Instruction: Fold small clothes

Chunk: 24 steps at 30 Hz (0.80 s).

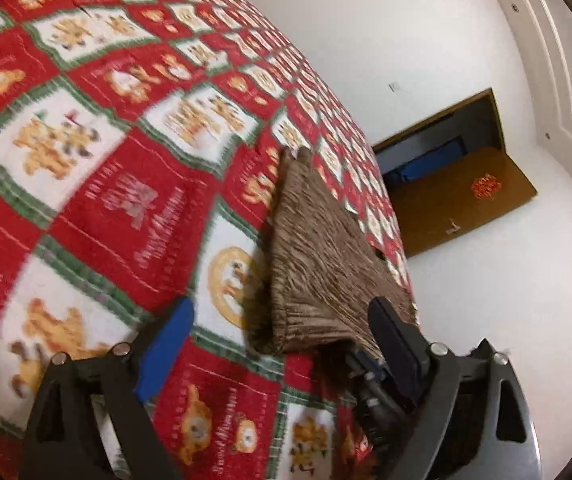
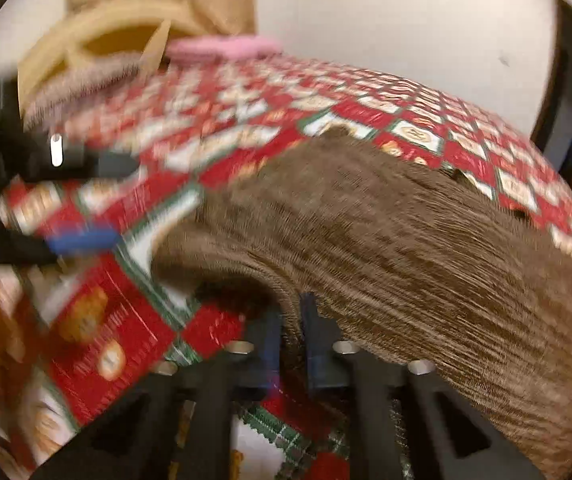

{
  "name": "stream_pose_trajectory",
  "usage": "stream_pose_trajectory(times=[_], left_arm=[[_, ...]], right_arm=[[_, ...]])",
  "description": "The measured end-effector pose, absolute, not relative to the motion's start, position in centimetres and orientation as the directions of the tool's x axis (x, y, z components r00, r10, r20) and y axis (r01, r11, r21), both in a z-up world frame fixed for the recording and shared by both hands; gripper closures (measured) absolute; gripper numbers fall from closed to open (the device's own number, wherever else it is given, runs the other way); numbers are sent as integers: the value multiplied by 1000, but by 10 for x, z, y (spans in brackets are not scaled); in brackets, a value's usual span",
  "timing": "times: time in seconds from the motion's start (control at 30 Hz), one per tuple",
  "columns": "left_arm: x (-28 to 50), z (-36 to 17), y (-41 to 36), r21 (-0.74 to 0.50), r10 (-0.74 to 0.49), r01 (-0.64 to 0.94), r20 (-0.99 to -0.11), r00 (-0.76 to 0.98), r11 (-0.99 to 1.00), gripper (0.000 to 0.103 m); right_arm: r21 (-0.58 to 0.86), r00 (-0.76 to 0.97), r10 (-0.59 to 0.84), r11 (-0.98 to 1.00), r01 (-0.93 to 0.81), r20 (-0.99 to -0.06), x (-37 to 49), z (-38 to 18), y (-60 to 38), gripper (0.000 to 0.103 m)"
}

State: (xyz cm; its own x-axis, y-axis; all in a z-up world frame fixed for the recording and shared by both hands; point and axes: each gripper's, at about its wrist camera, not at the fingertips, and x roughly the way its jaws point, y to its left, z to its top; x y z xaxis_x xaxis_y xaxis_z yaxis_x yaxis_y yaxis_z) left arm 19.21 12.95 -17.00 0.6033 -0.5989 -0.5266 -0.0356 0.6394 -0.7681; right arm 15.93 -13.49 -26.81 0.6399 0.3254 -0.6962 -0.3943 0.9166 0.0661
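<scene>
Left wrist view: brown ribbed knit garment point(image 1: 317, 256) lies on the red, green and white patchwork quilt with bear prints point(image 1: 86, 152), running from near right to mid-scene, close to the quilt's right edge. Left gripper point(image 1: 282, 344) has its jaws spread wide, blue-taped finger on the near left, dark finger on the near right. The garment's near hem sits between them, but the pads are not pressing it; the right finger looks to overlap the cloth edge, contact unclear. Far right: white wall, an open brown wooden door point(image 1: 457, 196).

Right wrist view: heavy blur. Right gripper point(image 2: 290, 344) is pinched narrow on the near hem of the brown garment, cloth rising up from between the pads. The left gripper shows at far left, open, over the quilt, apart from the garment. Far off, a pink cloth point(image 2: 226, 46) and a tan basket-like thing point(image 2: 98, 48), too blurred to tell.

Risks, my read: only one corner is gripped, so pulling could drag the whole piece or skew the fold; the thin pinch could slip off the knit; the garment sits near the quilt edge and could slide off; the pads may catch the quilt too.
</scene>
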Motion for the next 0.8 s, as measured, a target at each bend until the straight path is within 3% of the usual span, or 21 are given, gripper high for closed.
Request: stream_pose_trajectory(times=[0.13,0.2,0.33,0.53,0.73,0.8], left_arm=[[204,-174,96,-820,-704,20,-478,525,571,8],[207,-174,81,-820,-714,37,-474,515,571,1],[204,-170,70,-805,-698,44,-485,527,592,0],[178,-183,78,-951,-827,-34,-285,486,307,0],[181,-180,68,-961,-818,-5,-239,523,277,0],[194,-180,70,-946,-772,-24,-279,571,324,0]], right_arm=[[268,620,431,900,-342,-655,154,-267,-158,95],[348,599,480,877,-330,-642,151,-271,-163,95],[391,609,504,863,-320,-612,150,-266,-164,96],[448,628,548,831,-331,-552,154,-243,-173,97],[450,635,550,828,-334,-542,157,-237,-175,98],[437,644,536,838,-328,-545,155,-237,-177,98]])
